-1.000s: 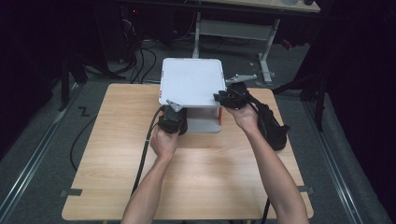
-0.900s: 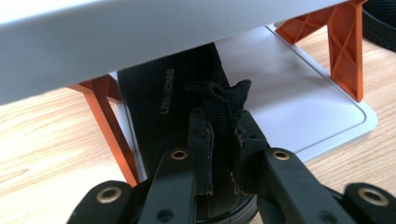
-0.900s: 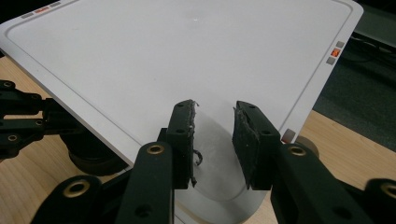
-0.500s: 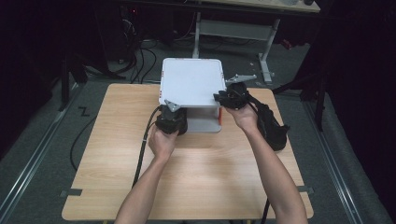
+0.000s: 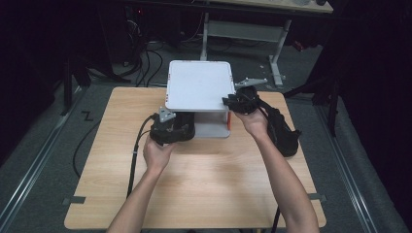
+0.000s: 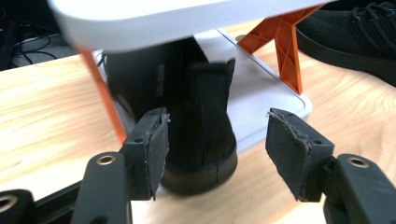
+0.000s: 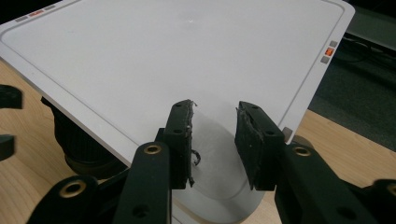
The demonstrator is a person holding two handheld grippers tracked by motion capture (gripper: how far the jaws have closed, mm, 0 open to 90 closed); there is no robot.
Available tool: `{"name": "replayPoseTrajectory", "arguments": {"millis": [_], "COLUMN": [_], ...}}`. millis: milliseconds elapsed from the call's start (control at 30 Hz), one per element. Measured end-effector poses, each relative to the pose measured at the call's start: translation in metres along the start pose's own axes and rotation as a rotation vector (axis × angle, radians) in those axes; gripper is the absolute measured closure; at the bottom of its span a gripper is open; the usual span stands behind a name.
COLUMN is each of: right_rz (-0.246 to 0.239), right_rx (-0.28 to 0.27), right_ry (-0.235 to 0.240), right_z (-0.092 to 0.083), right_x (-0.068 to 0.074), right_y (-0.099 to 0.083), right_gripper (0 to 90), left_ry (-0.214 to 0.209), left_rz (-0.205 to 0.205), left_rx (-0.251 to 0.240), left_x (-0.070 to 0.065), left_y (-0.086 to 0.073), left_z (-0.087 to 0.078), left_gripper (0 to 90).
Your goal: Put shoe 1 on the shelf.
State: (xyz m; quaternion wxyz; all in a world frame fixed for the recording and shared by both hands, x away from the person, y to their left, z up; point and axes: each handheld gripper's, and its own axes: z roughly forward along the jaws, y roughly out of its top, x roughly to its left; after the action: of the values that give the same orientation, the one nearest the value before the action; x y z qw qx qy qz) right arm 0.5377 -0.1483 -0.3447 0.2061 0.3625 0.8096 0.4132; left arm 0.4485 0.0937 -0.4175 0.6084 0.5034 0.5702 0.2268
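Wooden table (image 5: 204, 189), mid-frame: right gripper (image 7: 212, 140) steadies the white rack (image 5: 199, 85), jaws half-parted, gripping nothing; left gripper (image 6: 212, 154), jaws just opening, frees the black shoe (image 6: 201, 126) shelved underneath.

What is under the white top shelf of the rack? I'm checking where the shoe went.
Under the top shelf a black shoe stands on the lower tray, heel outward. Its front end is hidden by the shelf.

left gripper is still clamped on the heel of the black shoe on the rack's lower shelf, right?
Not clamped. In the left gripper view the left gripper has just been opening, its pads apart beside the black shoe. The shoe does sit on the rack's lower shelf.
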Motion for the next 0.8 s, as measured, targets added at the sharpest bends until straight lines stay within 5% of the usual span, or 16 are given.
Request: {"name": "replayPoseTrajectory", "arguments": {"millis": [233, 433, 600, 800], "right_rz": [0.025, 0.037, 0.108, 0.079], "right_rx": [0.011, 0.015, -0.04, -0.042], "right_ry": [-0.002, -0.004, 0.048, 0.046], "right_z": [-0.001, -0.003, -0.007, -0.019], "right_x": [-0.002, -0.001, -0.007, -0.003], "right_y": [0.001, 0.0, -0.008, -0.013], "right_gripper": [60.9, 59.6, 51.7, 54.8], "left_ry": [-0.026, -0.002, 0.082, 0.138], "left_rz": [-0.042, -0.059, -0.101, -0.096], "left_rx": [-0.017, -0.006, 0.021, 0.037], "left_x": [0.021, 0.042, 0.075, 0.093], "left_y": [0.003, -0.011, -0.033, -0.045], "left_z": [-0.034, -0.052, -0.065, -0.066], "left_gripper": [39.1, 38.3, 37.1, 36.5]}}
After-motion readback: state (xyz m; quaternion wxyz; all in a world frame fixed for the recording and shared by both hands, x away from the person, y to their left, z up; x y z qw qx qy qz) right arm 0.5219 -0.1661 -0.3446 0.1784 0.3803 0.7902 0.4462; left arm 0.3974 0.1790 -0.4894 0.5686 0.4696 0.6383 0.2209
